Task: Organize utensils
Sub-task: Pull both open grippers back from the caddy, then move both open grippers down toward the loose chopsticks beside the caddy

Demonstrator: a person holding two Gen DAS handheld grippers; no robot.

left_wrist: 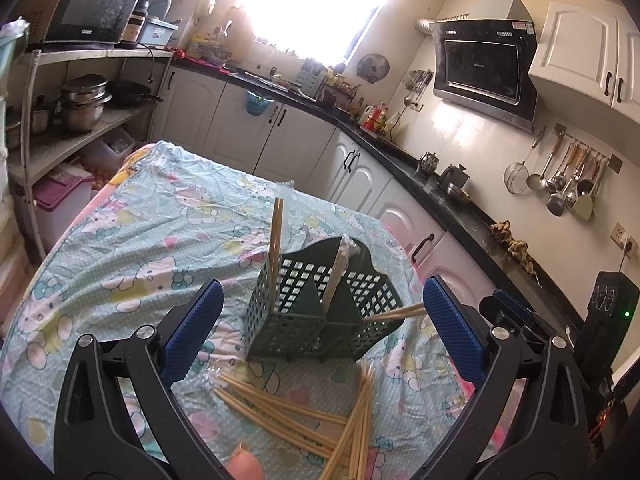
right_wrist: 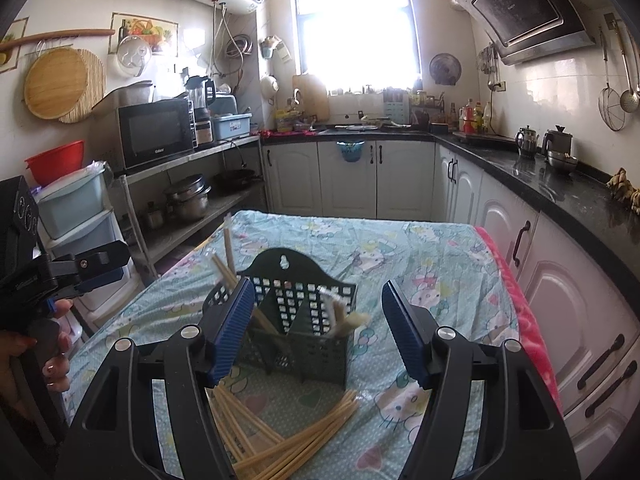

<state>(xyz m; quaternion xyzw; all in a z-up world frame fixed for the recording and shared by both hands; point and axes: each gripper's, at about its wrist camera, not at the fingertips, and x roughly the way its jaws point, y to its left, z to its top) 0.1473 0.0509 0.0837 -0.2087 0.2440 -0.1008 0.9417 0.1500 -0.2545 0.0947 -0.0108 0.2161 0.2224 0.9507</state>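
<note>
A dark green perforated utensil caddy (left_wrist: 320,312) stands on the cartoon-print tablecloth (left_wrist: 132,240); it also shows in the right wrist view (right_wrist: 296,320). Wrapped chopsticks (left_wrist: 277,232) stand upright in its compartments (right_wrist: 228,248). Several loose bamboo chopsticks (left_wrist: 304,420) lie on the cloth in front of it (right_wrist: 288,440). My left gripper (left_wrist: 320,332) is open, hovering just short of the caddy, empty. My right gripper (right_wrist: 316,328) is open, also facing the caddy, empty.
Black countertops (right_wrist: 560,184) with kettles and white cabinets (right_wrist: 348,176) run behind and to the right. A shelf rack with a microwave (right_wrist: 156,132) and pots stands left. The table's right edge has a pink blanket (right_wrist: 524,300).
</note>
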